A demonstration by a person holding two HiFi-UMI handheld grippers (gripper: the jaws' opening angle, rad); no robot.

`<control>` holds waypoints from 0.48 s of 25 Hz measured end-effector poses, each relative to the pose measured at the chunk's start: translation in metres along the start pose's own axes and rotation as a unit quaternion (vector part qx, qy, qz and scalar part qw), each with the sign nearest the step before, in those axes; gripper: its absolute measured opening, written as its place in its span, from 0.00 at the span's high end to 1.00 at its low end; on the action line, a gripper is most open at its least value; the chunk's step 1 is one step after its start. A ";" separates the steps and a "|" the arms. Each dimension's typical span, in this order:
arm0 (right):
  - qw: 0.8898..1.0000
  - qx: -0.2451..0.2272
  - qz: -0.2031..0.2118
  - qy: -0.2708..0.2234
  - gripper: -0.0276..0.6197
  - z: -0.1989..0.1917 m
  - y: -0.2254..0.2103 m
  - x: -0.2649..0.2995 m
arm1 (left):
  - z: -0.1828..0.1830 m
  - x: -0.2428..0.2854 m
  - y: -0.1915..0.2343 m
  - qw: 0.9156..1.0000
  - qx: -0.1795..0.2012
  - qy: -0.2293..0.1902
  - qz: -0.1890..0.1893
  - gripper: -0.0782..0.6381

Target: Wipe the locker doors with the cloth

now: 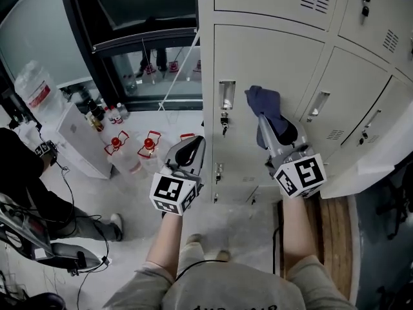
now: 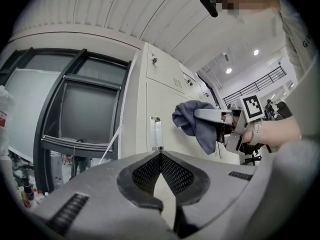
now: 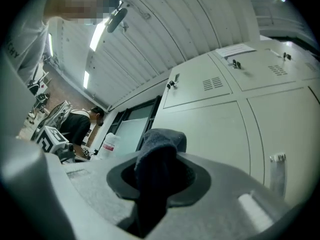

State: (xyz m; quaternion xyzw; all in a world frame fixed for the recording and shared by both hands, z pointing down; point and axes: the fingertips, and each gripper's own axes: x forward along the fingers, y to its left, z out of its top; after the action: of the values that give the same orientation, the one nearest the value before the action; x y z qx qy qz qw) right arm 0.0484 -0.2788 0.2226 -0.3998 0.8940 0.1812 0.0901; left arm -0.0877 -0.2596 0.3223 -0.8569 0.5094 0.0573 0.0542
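Bank of pale grey lockers (image 1: 284, 50) fills the upper right of the head view, w/ a dark window (image 1: 142, 44) to its left and water jugs (image 1: 148, 148) on the floor below that. Work is on the tall door (image 1: 258, 63) in the middle. Left gripper (image 1: 193, 144) hangs low by that door's left edge; its jaws are pressed together at the tips w/ nothing between them, so it's idle. Right gripper (image 1: 263, 119) is clamped on the dark blue cloth (image 1: 268, 105), which bunches past the tips and sits over the mid-door area, right of the handle (image 1: 226, 94). Can't tell if cloth is actually touching the metal or just off it. Task looks barely begun, prob. first pass on this door. Risks: grip is on a fold only, so a hard sideways drag could pull the cloth out. Pressing too steep could put the bare jaw tips on the paint, not fabric. A swipe left could snag loose cloth on the handle or the lock (image 1: 224, 120) under it. Idle left gripper is near that hardware too and could knock it.
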 end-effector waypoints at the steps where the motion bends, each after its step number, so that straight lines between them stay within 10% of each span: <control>1: 1.000 -0.011 -0.001 -0.007 0.83 0.009 -0.001 0.009 | 0.002 0.004 0.003 1.000 0.002 -0.001 -0.003 0.89; 12: 0.988 -0.138 -0.038 -0.052 0.83 0.080 0.012 0.111 | 0.031 0.040 0.025 0.998 0.033 -0.019 -0.046 0.89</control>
State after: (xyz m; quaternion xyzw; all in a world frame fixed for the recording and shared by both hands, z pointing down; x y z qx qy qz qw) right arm -0.0324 -0.3155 0.1186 -0.4321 0.8388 0.3196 0.0870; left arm -0.0918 -0.3012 0.2846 -0.8760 0.4698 0.0537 0.0949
